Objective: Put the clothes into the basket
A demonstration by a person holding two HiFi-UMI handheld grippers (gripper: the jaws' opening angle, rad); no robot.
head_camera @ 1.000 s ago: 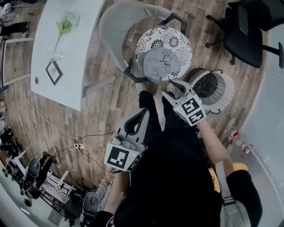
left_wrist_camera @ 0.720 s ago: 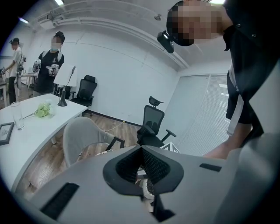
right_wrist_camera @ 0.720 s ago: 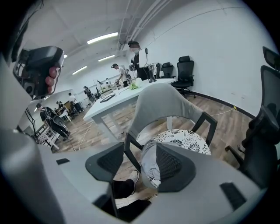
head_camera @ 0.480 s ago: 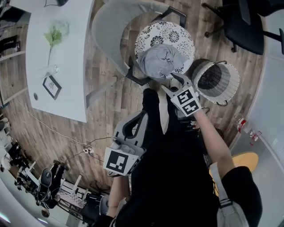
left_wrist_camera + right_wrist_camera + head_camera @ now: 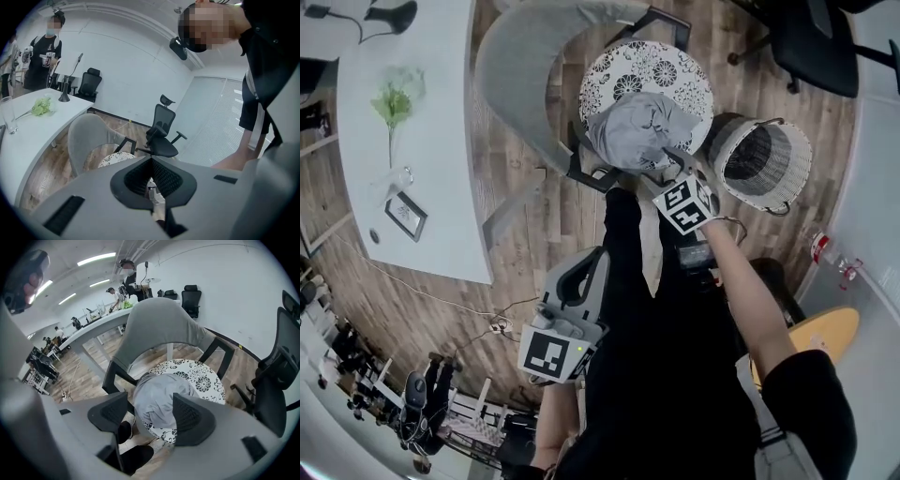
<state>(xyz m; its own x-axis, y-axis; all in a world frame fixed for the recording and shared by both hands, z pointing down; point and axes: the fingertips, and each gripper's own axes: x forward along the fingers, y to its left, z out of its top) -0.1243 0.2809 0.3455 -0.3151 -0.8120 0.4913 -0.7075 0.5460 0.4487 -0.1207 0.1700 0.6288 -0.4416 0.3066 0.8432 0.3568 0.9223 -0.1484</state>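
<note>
A crumpled grey garment [image 5: 637,131] lies on the flower-patterned seat cushion [image 5: 647,70] of a grey shell chair [image 5: 511,66]. To its right, an empty white wicker basket [image 5: 764,164] stands on the wood floor. My right gripper [image 5: 673,169] hangs at the garment's near edge, pointing steeply down. In the right gripper view, that gripper [image 5: 150,408] has its jaws opening wide; the garment [image 5: 159,397] shows beyond the gap and the pads do not touch it. My left gripper [image 5: 581,267] is held low beside the person's dark trousers, its pads together on nothing [image 5: 151,185].
A white table [image 5: 422,141] with a green sprig, a glass and a small frame stands left of the chair. A black office chair [image 5: 816,47] stands behind the basket. Cables lie on the floor at the lower left. People stand in the room's background.
My right gripper has moved up the picture and down onto the near edge of the garment, its jaws spreading. The left gripper has sunk lower in the picture.
</note>
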